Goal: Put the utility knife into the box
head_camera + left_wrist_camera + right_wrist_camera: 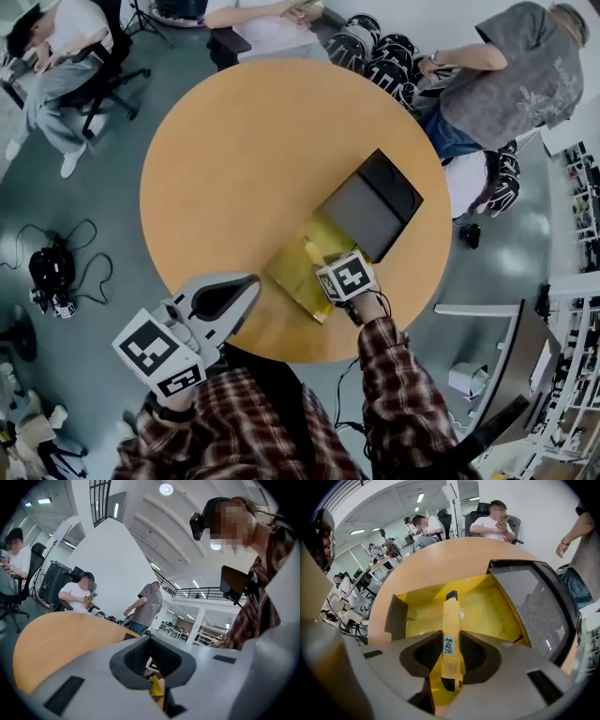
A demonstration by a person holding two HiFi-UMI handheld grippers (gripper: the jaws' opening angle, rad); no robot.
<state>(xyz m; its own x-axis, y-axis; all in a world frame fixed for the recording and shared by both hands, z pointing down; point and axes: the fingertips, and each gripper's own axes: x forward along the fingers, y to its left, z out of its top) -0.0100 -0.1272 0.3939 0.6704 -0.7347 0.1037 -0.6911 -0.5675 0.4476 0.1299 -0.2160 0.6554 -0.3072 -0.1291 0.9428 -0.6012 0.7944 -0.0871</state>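
Note:
An open box with a yellow inside (298, 278) (487, 613) lies on the round wooden table (234, 159), its black lid (372, 204) (534, 602) folded back to the far right. My right gripper (325, 263) (451, 657) is shut on the yellow utility knife (312, 251) (451, 630). The knife's black tip points forward over the yellow floor of the box. My left gripper (251, 281) (149, 645) hangs at the table's near edge, left of the box, jaws shut with nothing between them.
Three people are around the far side of the table (440, 559): two seated (56, 47) (272, 23), one standing at the right (506, 75). Dark helmets (375, 52) are piled behind it. A device with cables (49, 272) lies on the floor at left.

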